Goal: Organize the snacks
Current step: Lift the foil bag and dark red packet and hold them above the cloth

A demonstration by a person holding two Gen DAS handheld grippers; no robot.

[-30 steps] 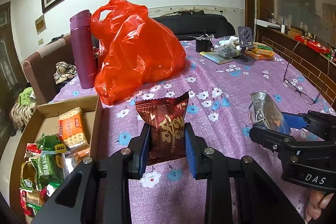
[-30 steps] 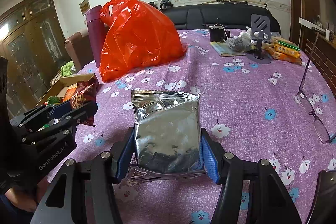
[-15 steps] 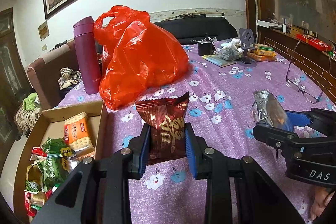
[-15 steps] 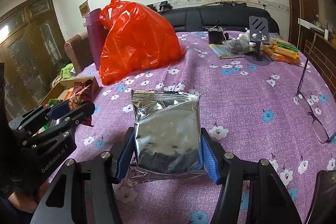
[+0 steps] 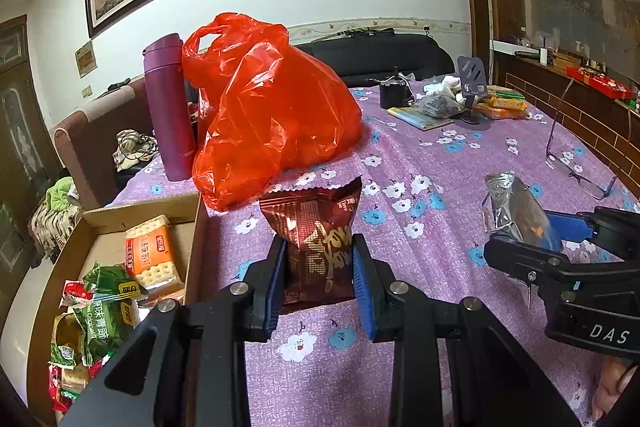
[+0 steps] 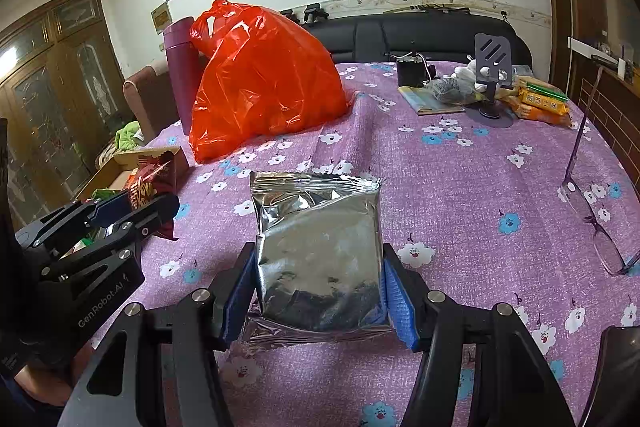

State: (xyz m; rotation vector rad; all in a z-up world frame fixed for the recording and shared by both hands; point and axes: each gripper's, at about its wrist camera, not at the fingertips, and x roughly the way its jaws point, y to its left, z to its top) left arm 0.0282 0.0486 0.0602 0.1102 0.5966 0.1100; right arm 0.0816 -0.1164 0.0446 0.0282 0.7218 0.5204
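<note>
My left gripper (image 5: 319, 247) is shut on a dark red snack packet (image 5: 314, 227) and holds it above the purple flowered tablecloth, just right of a cardboard box (image 5: 195, 243). The box holds an orange cracker pack (image 5: 150, 255) and green snack packets (image 5: 102, 319). My right gripper (image 6: 318, 263) is shut on a silver foil snack packet (image 6: 320, 255) held above the table. The silver packet also shows in the left wrist view (image 5: 516, 207). The red packet also shows in the right wrist view (image 6: 146, 187).
A full red plastic bag (image 5: 272, 119) and a purple flask (image 5: 168, 111) stand behind the box. Glasses (image 6: 592, 195) lie at the right edge. A phone stand (image 6: 492, 79), a booklet and yellow snack packs (image 6: 540, 103) sit at the far end.
Both grippers have moved slightly toward the near left with their packets still held. The box and the red bag now sit further right in the left wrist view.
</note>
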